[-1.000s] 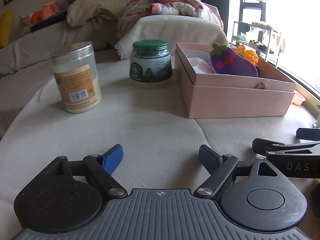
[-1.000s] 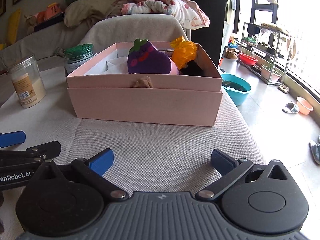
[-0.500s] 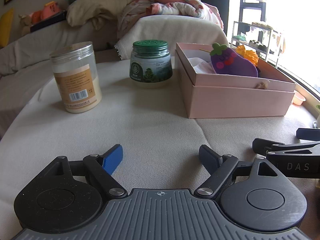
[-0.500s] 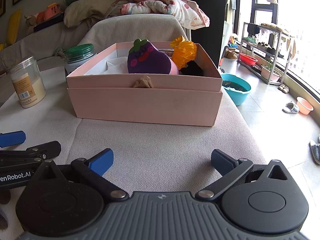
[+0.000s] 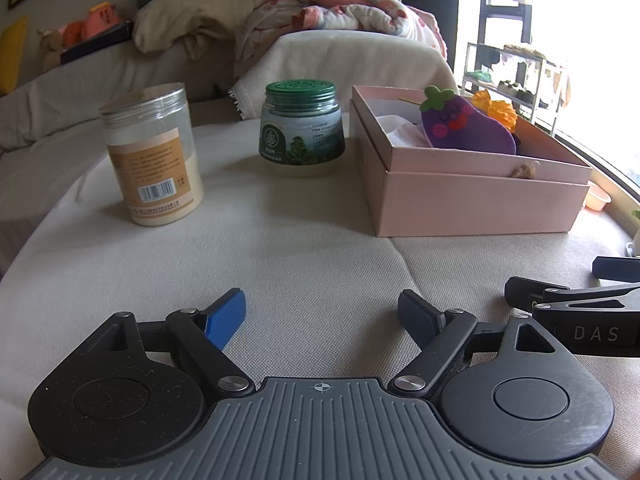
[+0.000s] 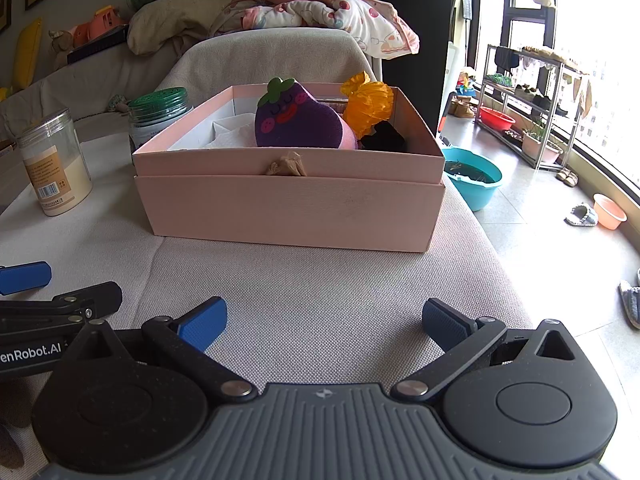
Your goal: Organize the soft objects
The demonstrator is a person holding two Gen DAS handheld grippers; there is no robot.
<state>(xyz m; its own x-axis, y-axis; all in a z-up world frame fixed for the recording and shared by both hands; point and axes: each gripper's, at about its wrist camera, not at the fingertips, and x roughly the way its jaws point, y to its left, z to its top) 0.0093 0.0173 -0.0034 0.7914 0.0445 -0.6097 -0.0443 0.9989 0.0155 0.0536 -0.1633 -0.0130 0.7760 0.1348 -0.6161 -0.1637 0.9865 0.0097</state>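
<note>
A pink cardboard box (image 6: 288, 212) (image 5: 472, 208) stands on the beige cloth-covered surface. Inside it lie a purple eggplant plush (image 6: 298, 122) (image 5: 464, 128), an orange crinkled soft thing (image 6: 368, 102) (image 5: 494, 110), a black item (image 6: 384, 142) and white padding (image 6: 234, 134). A small tan scrap (image 6: 286, 168) hangs on the box's front rim. My right gripper (image 6: 324, 322) rests open, well short of the box, nothing between its fingers. My left gripper (image 5: 322, 314) is open too, low over the cloth to the left of the box.
A clear jar of pale powder (image 5: 150, 154) and a green-lidded jar (image 5: 302, 128) stand left of the box. Behind are a sofa with bedding (image 5: 340, 8). To the right the surface ends above a floor with a teal basin (image 6: 474, 178).
</note>
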